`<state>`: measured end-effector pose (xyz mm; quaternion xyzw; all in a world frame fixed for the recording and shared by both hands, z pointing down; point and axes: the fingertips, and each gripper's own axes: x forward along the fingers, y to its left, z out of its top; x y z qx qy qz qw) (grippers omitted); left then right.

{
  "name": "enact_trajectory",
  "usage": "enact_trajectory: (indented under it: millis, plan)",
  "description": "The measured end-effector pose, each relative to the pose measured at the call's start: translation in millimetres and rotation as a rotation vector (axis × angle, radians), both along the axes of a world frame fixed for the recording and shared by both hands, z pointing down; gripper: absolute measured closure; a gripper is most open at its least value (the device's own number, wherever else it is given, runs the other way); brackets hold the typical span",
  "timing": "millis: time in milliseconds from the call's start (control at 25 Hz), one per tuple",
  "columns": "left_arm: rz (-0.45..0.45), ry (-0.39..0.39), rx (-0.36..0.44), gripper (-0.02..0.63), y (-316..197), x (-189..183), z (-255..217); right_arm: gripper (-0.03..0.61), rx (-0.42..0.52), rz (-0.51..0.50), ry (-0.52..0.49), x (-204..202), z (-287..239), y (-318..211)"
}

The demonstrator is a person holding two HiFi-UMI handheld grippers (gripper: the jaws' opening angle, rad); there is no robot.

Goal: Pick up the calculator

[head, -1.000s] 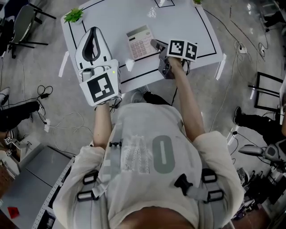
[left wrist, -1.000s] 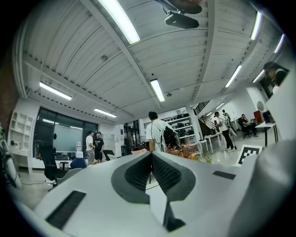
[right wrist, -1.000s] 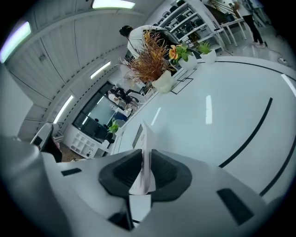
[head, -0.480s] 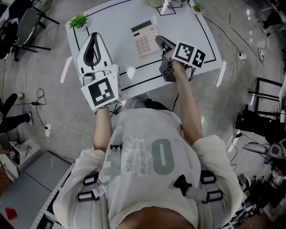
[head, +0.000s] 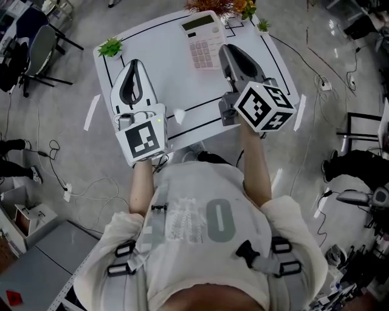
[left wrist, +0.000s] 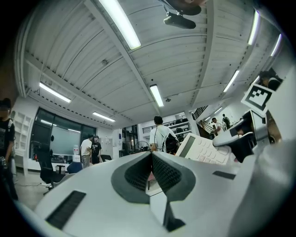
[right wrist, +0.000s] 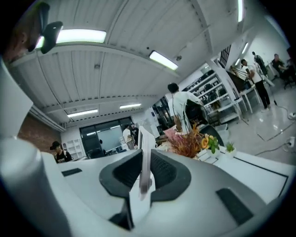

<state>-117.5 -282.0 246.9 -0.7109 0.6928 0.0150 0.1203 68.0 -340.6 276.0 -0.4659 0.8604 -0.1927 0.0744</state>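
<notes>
A white calculator (head: 203,41) with pink keys hangs lifted above the white table (head: 164,54), gripped at its right edge by my right gripper (head: 223,51). In the right gripper view the calculator (right wrist: 146,152) shows edge-on, clamped between the dark pads of my right gripper (right wrist: 144,163). My left gripper (head: 132,65) hovers over the table's left part, shut with nothing in it. The left gripper view shows my left gripper (left wrist: 151,161) with its pads pressed together. To its right there is the raised calculator (left wrist: 203,150), held by the right gripper (left wrist: 238,139).
A small green plant (head: 110,46) stands at the table's far left corner, dried flowers (head: 222,6) and a small plant (head: 262,25) at the far edge. Black lines mark the tabletop. A chair (head: 36,42) and floor cables (head: 85,182) lie around it. People stand in the background.
My right gripper has risen with the calculator, lifting it off the table and turning as it went. The left gripper has hardly moved.
</notes>
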Motion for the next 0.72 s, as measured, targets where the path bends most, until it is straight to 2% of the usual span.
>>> enact_trajectory:
  millis: [320,720]
  plan:
    - [-0.001,0.015,0.031,0.592,11,-7,-12,0.512,0.238,0.057,0.079,-3,-56,38]
    - [0.011,0.017,0.069,0.592,11,-11,-30,0.512,0.298,0.074,0.084,-5,-73,52]
